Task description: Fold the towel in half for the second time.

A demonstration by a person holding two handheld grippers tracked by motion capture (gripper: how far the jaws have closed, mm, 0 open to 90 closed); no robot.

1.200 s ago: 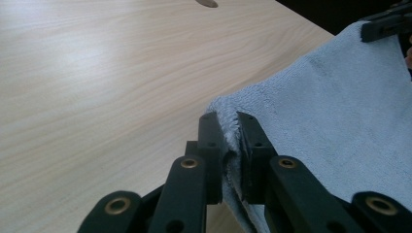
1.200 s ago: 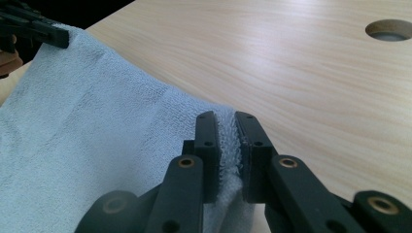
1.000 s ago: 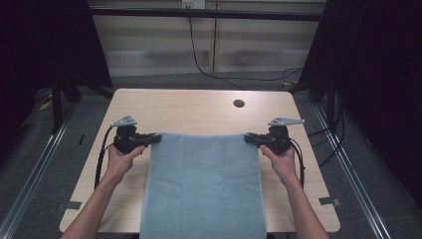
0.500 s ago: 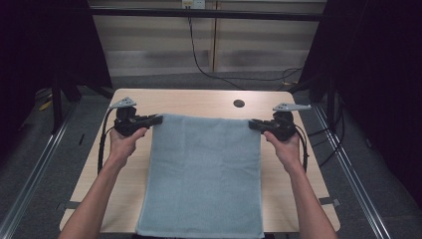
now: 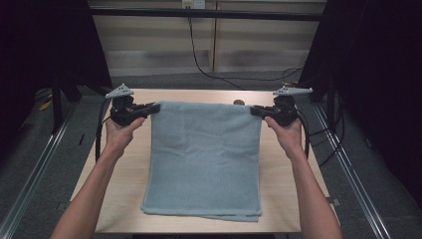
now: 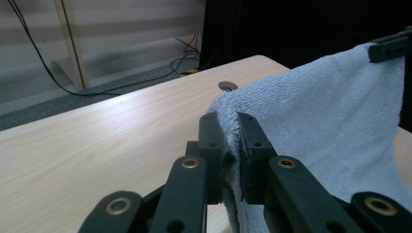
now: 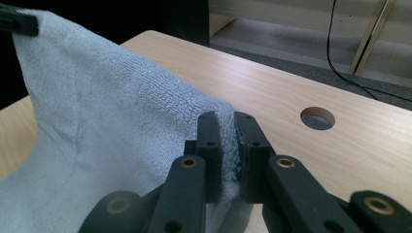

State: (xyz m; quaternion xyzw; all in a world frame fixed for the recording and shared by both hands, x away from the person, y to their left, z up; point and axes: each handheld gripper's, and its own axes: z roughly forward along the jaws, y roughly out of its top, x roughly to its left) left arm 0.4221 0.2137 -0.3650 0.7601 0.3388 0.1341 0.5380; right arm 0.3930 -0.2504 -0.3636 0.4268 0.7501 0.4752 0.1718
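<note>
While both grippers, left gripper (image 5: pixel 155 106) and right gripper (image 5: pixel 255 110), clamped far corners, towel (image 5: pixel 206 154) hung lifted; near edge remained on table (image 5: pixel 124 199), fold unfinished.

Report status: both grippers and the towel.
Left gripper shut on towel corner; right gripper shut on the other corner. Top edge held up, bottom edge on table. Nothing in the way.

A light blue terry towel (image 5: pixel 205 159) is held spread over the middle of a pale wooden table (image 5: pixel 129 194), its top edge raised and its bottom edge lying near the table's near side. The top left corner is clamped in the left gripper (image 5: pixel 153 106), the top right corner in the right gripper (image 5: pixel 255 110). A small round hole in the tabletop (image 7: pixel 317 118) is found behind the towel, toward the right.
</note>
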